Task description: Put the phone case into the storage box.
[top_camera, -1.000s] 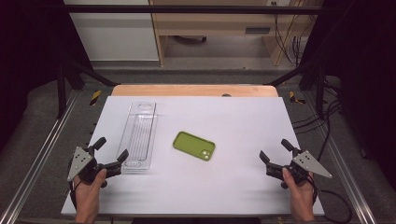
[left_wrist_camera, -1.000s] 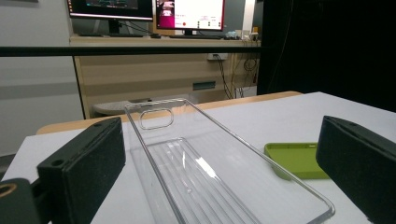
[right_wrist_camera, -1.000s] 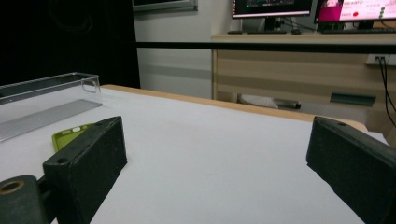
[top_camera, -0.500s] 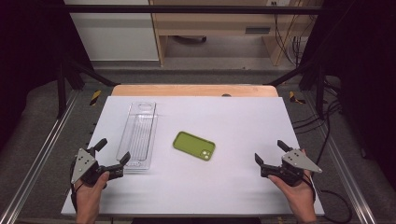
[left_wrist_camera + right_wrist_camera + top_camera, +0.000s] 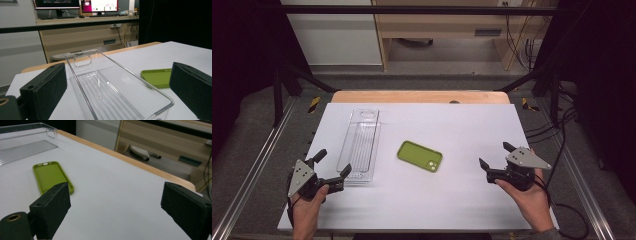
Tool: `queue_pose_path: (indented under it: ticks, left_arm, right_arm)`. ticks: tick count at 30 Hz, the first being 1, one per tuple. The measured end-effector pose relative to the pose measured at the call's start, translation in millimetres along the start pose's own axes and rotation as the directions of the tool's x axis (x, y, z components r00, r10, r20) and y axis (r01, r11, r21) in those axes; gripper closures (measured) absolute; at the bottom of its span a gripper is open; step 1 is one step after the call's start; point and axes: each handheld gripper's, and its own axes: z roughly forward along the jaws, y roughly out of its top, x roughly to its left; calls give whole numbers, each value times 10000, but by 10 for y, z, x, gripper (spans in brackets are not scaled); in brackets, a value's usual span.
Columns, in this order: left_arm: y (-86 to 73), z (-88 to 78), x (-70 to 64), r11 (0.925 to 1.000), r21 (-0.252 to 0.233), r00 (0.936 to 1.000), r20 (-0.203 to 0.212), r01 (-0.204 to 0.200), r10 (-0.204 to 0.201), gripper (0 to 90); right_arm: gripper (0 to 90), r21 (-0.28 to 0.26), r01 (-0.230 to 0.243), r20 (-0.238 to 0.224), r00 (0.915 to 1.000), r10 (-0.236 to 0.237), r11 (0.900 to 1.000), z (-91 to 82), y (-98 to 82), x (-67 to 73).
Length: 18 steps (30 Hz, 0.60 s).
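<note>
Two handheld grippers sit low over a white table (image 5: 462,200), one in each of a person's hands, both with jaws spread wide and nothing between them. From the high view, the left gripper (image 5: 332,167) rests at about 8 o'clock on the tabletop, its jaws angled toward 2 o'clock, with one jaw tip just beside the near end of a single clear plastic tray (image 5: 360,145); whether it touches the tray cannot be told. The right gripper (image 5: 496,155) is held at about 4 o'clock, its jaws aimed toward 10 o'clock, well apart from everything on the table. One green phone case (image 5: 420,156) lies flat near the table's centre, between the two grippers and just to the 3 o'clock side of the tray, not touching it. The tray is long and narrow, empty, with a ribbed floor and one oval handle slot in its far end wall, and runs from 6 toward 12 o'clock. In the left gripper view, the tray (image 5: 112,87) stretches away between the two black jaws, with the phone case (image 5: 156,77) at 3 o'clock of it. In the right gripper view, the phone case (image 5: 51,176) lies open side up beyond the left-hand jaw, and the tray (image 5: 25,142) stands at 10 o'clock.
</note>
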Motion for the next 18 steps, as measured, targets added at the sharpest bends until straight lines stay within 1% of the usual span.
queue_pose_path:
  ticks: [1,3,4,5,6,7,8,9,10,11,12,13,18]
  left_arm:
    - [0,0,3,10000,6,10000,2,-5,5,11]
    - [0,0,4,10000,2,10000,16,1,-1,11]
    - [2,0,1,10000,-9,10000,30,-7,7,11]
    - [3,-1,-3,10000,-8,10000,58,-33,33,11]
    - [4,0,-7,10000,0,10000,74,-50,50,11]
    - [5,2,-12,10000,12,9999,101,-75,74,11]
    - [5,6,-19,9999,25,9999,123,-100,100,11]
    - [3,11,-25,9999,49,9999,129,-115,114,11]
    - [2,18,-30,9999,81,9998,137,-145,144,11]
    - [0,23,-36,9998,110,9997,141,-181,179,11]
    - [0,27,-40,9997,127,9996,153,-218,216,11]
    - [0,28,-43,9996,129,9996,176,-232,230,11]
    - [-1,29,-44,9996,147,9996,168,-225,222,11]
  right_arm:
    - [90,0,0,0,10000,0,10000,0,0,0]
    - [87,266,42,-128,9999,-39,9996,41,25,-22]
    - [88,542,140,-307,9995,-124,9984,84,51,-24]
    - [88,542,140,-307,9995,-124,9984,84,51,-24]
    - [89,778,358,-422,9986,-326,9963,133,79,-7]
    - [90,894,456,-494,9979,-413,9950,161,93,2]
    - [90,1009,500,-591,9973,-442,9936,191,106,13]
    - [90,1009,500,-591,9973,-442,9936,191,106,13]
    - [92,1218,603,-775,9957,-511,9907,255,126,30]
    - [92,1218,603,-775,9957,-511,9907,255,126,30]
    - [98,1393,616,-980,9940,-481,9883,320,142,43]
    - [100,1480,660,-1092,9928,-500,9868,354,152,45]
    - [112,1920,778,-1425,9885,-507,9783,508,204,74]
